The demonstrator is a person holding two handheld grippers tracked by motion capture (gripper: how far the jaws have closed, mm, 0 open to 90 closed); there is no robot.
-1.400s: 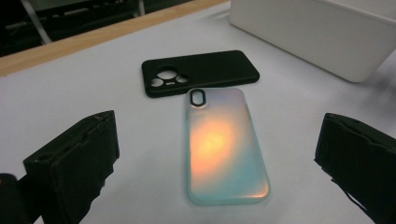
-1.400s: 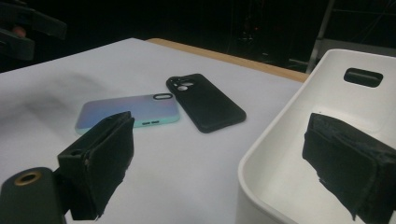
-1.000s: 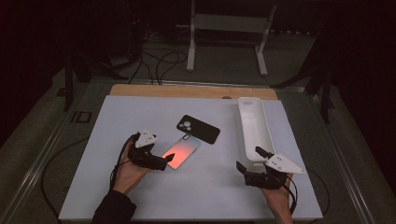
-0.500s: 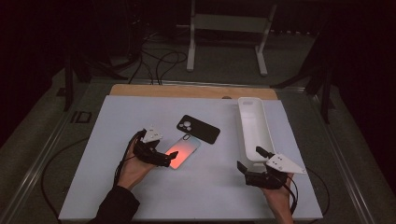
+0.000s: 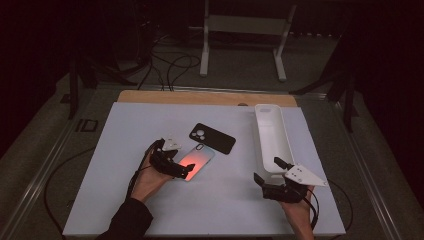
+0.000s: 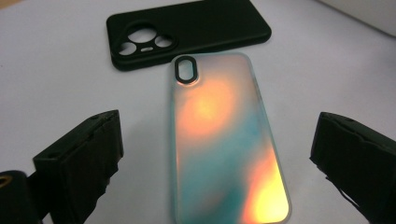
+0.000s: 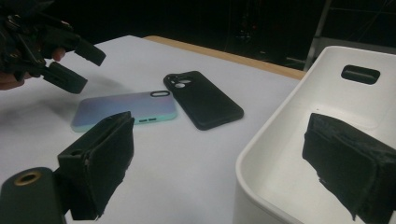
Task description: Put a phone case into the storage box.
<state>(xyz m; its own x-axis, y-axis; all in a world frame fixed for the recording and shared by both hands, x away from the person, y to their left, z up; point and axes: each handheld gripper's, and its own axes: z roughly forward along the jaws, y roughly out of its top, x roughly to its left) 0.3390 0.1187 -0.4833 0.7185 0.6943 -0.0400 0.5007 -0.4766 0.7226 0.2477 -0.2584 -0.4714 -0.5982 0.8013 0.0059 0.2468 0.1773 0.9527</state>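
Bench [image 5: 125, 200]: a white top with a wooden strip along its far edge. All the things lie on it.

Shiny phone case [image 5: 196, 161]: it lies flat near the middle of the bench, a bit toward the left side. It glows orange, pink and blue-green. In the left gripper view [image 6: 224, 140] its camera hole is at the far end and its near end sits between the two jaws.

Black phone case [image 5: 212, 138]: it lies flat just past the shiny one, toward the far edge. It has round camera holes at its left end. In the left gripper view [image 6: 187, 30] its edge looks very close to the top of the shiny case. I cannot tell if they touch.

White tray [image 5: 272, 142]: a long, deep tray on the right side of the bench. It runs from near the far edge toward the near edge. In the right gripper view [image 7: 299, 140] it has a slot handle in its far wall.

Left gripper [image 5: 186, 170]: a hand holds it at the near end of the shiny case. Its jaws are wide apart, one on each side of the case, and they are not pressing on it.

Right gripper [image 5: 267, 172]: a hand holds it near the right front corner of the bench, at the near end of the tray. Its jaws are spread wide and hold nothing. One jaw hangs over the tray.
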